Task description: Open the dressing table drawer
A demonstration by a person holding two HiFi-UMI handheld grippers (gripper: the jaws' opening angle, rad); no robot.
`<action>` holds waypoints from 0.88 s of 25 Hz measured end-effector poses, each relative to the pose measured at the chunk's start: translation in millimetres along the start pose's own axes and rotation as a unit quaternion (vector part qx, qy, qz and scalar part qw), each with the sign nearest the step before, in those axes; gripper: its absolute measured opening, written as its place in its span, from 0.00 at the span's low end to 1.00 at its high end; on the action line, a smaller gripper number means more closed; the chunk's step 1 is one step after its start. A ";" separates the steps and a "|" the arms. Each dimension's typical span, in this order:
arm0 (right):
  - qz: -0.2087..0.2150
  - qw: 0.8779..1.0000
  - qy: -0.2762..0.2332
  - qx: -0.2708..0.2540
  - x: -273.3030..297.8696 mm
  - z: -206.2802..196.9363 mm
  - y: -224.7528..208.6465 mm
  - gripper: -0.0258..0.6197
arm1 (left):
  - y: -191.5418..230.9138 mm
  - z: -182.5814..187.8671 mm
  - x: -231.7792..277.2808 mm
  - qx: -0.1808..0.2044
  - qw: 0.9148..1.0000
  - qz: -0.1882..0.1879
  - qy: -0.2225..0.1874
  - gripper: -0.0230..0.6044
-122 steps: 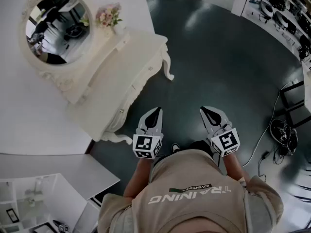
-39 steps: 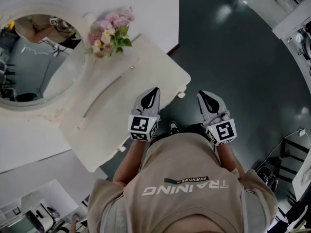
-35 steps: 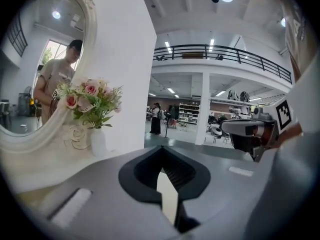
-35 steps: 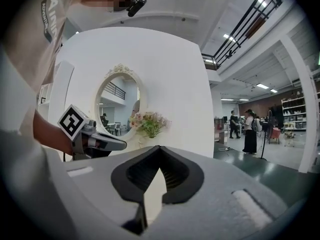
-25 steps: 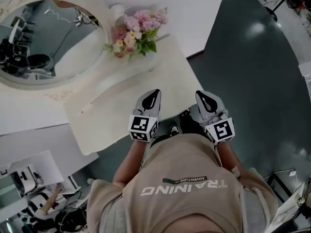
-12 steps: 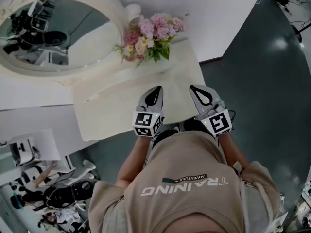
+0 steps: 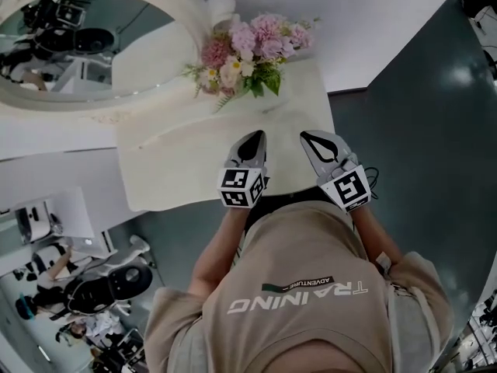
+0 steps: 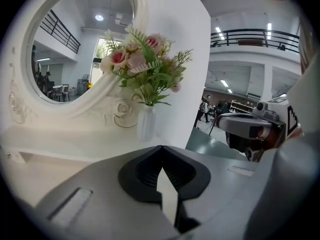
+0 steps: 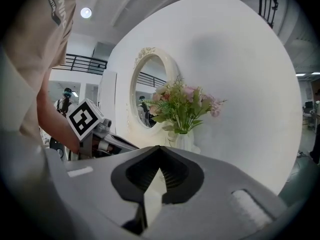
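Shirt (image 7: 311, 329) w/ "TRAINING ADVENTURE", at dressing table (image 7: 175, 173)

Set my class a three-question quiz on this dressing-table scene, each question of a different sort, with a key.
1. Fill in: the jaws of the left tongs and the right tongs are both ____.
2. The flowers stand: A on a chair; B on the dressing table, beside the mirror; C between the tongs.
3. True or false: the right tongs grip the flowers.
Key: 1 shut; 2 B; 3 false.
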State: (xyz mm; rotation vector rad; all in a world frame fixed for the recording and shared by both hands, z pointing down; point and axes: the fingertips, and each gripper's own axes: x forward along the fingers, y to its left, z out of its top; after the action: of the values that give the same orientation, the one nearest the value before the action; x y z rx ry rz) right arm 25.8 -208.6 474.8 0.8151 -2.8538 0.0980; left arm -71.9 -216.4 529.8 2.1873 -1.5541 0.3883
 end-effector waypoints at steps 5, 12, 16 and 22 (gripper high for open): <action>0.008 1.000 0.008 0.003 9.9 -6.9 -7.3 0.04 | 10.0 -14.3 21.5 -0.004 1.000 0.009 0.021 0.07; 0.018 1.000 0.026 0.002 18.5 -16.7 -14.1 0.04 | 44.0 -47.7 53.9 -0.050 0.995 0.051 0.067 0.07; 0.022 0.999 0.037 0.003 21.9 -24.4 -22.3 0.04 | 54.0 -62.5 72.1 -0.027 0.993 0.061 0.092 0.07; 0.023 0.998 0.050 0.017 20.8 -36.2 -29.4 0.04 | 66.8 -78.0 93.1 -0.027 0.989 0.075 0.122 0.09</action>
State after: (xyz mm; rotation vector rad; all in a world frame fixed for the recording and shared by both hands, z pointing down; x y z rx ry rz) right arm 29.2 -240.4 514.6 0.7301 -2.7839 0.1892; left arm -102.3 -273.4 652.5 1.9070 -1.5752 0.6277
